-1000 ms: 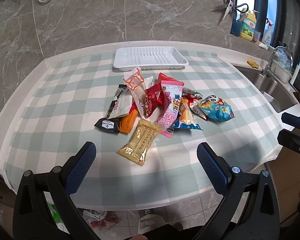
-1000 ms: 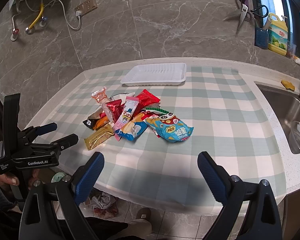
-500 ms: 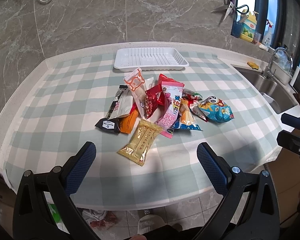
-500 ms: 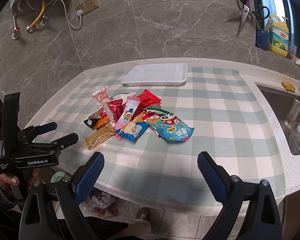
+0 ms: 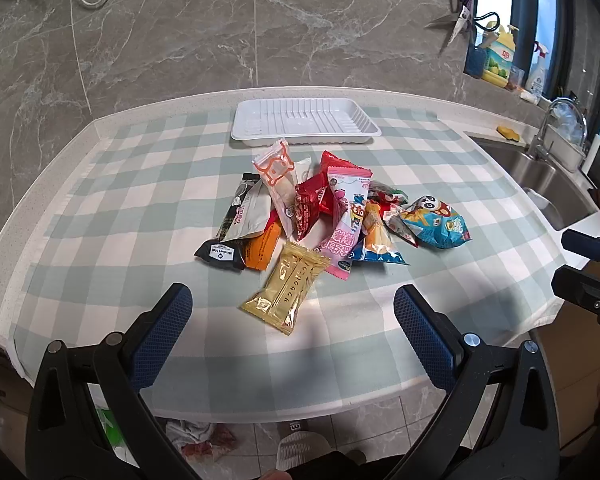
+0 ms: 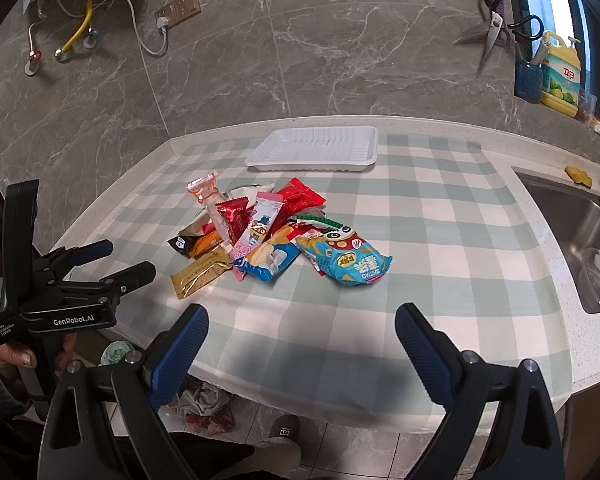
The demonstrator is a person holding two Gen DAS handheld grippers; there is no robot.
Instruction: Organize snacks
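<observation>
Both tongs hang at the near edge of the desk with their blue pads spread wide and nothing between them. Left tongs (image 5: 292, 316) face the heap of snacks (image 5: 328, 216) head-on; just beyond their gap lies a gold wafer packet (image 5: 286, 290), the nearest piece, apart from both pads. Past it the heap holds a pink stick packet (image 5: 346, 220), an orange packet (image 5: 262, 246) and a black-and-white pouch (image 5: 246, 212) toward the left pad's side, with a blue panda bag (image 5: 436, 222) toward the right pad's side. Farther ahead, clear of the heap, a white tray (image 5: 306, 124) sits near the desk's far edge with nothing in it.

Right tongs (image 6: 300, 340) stand more to the right, so the heap lies ahead and toward their left pad, the blue panda bag (image 6: 346, 260) being the closest item to them. A checked cloth (image 6: 440, 240) covers the desk (image 6: 548, 168) under everything. Beyond the right pad's side a steel sink (image 6: 580, 240) is set into the desk. Left tongs (image 6: 112, 262) also show at the left edge of the right wrist view, gripped by a hand (image 6: 20, 360) in a grey sleeve.
</observation>
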